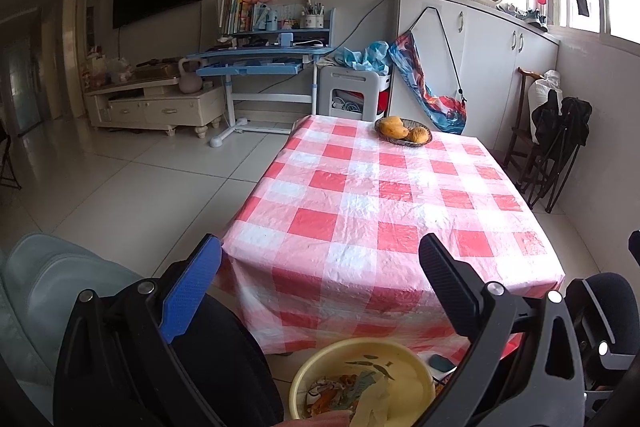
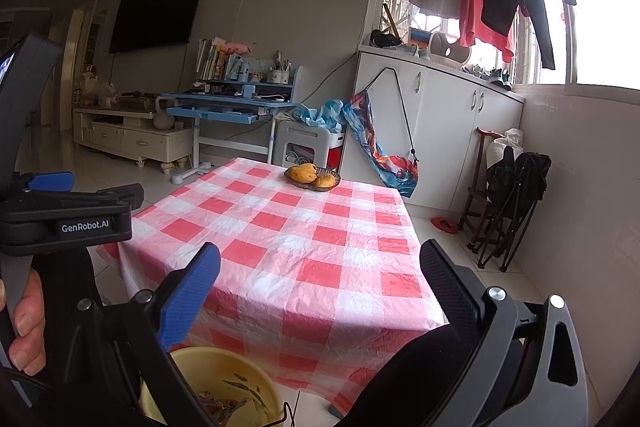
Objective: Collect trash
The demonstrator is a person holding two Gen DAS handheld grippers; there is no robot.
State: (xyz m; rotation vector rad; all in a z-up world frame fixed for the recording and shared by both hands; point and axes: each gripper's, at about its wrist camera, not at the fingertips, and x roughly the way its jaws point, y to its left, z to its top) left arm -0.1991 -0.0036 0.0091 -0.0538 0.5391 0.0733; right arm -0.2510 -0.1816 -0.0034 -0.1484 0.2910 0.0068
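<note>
A yellow basin (image 1: 362, 381) sits on the floor below the table's near edge, holding peels and paper scraps (image 1: 352, 393). The same yellow basin (image 2: 212, 385) shows at the bottom of the right wrist view. My left gripper (image 1: 320, 255) hangs open above the basin, nothing between its fingers. My right gripper (image 2: 320, 261) is open too and holds nothing. The other gripper's body (image 2: 68, 215) shows at the left of the right wrist view, held by a hand (image 2: 24, 323). The red-and-white checked tablecloth (image 1: 392, 195) carries no loose scraps that I can see.
A dark dish with two mangoes (image 1: 402, 131) stands at the table's far edge. A pale blue chair (image 1: 48, 291) is at the near left. Folded black chairs (image 1: 556, 147) lean by the right wall. A blue desk (image 1: 260, 59) and a white cabinet (image 1: 480, 67) stand behind.
</note>
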